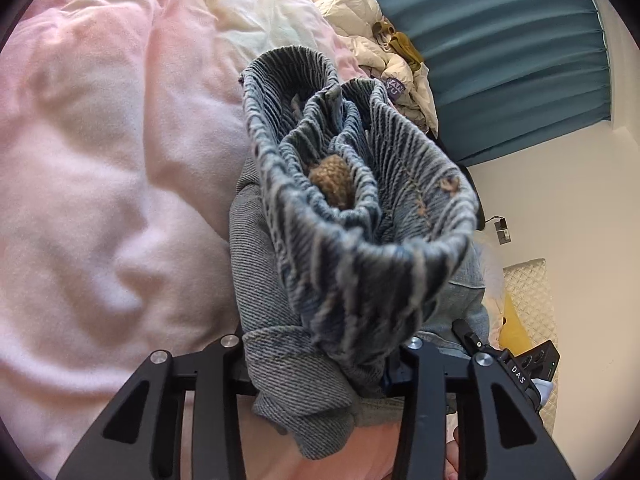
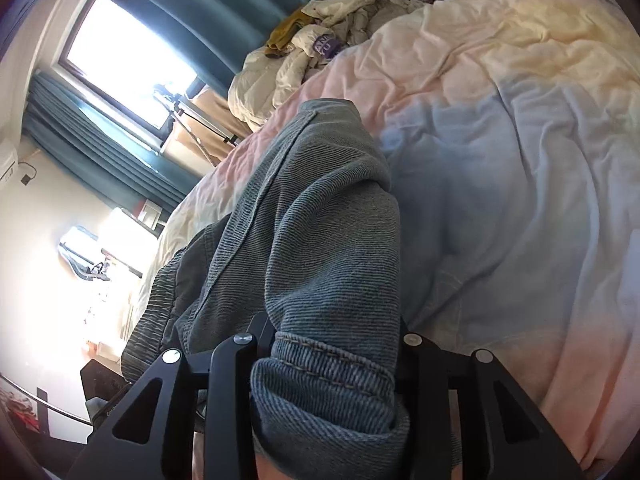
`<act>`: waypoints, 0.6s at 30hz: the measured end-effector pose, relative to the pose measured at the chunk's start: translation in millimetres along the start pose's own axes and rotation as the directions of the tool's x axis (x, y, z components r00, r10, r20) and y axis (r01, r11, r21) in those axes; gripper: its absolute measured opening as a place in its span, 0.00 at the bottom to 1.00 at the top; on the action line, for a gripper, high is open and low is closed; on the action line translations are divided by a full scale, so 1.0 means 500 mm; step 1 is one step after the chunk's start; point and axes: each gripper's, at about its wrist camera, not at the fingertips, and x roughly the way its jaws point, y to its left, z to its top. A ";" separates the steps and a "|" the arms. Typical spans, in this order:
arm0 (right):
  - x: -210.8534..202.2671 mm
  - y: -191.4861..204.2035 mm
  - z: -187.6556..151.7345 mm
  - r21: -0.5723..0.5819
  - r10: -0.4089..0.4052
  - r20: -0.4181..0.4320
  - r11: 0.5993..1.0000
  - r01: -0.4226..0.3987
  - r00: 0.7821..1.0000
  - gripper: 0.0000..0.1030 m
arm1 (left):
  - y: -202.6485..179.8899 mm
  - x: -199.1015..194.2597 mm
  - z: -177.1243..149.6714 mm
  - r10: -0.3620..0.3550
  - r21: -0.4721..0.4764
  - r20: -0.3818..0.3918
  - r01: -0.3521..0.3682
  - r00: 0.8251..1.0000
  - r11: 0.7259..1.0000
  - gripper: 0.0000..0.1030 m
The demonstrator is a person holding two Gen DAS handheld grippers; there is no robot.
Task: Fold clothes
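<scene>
Jeans (image 1: 320,272), left wrist view: gathered elastic waistband bunched between the left gripper (image 1: 320,360) jaws, which are clamped on the denim, held over the pink bedsheet (image 1: 100,160); white duvet pile (image 1: 360,20) and teal curtain (image 1: 500,40) far right. Right wrist view: right gripper (image 2: 326,360) jaws closed on a stitched hem fold, jeans draped over the sheet toward the window (image 2: 120,60) at far left.

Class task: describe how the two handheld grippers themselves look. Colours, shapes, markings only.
Both the left gripper and right gripper are matte black, with angular linkage arms bearing triangular cut-outs and round silver pivot bolts. The left view shows a black part lettered "DAS". No cables or sleeves visible.
</scene>
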 end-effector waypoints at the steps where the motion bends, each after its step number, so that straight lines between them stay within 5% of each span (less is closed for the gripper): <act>1: -0.006 0.009 -0.003 -0.018 -0.004 0.007 1.000 0.005 1.000 0.32 | -0.001 -0.005 -0.002 -0.002 -0.001 0.006 0.002 1.000 1.000 0.35; 18: -0.118 0.062 -0.061 -0.098 -0.034 0.032 0.994 0.037 0.999 0.29 | -0.053 -0.121 -0.079 0.034 0.108 0.062 -0.041 0.997 0.993 0.29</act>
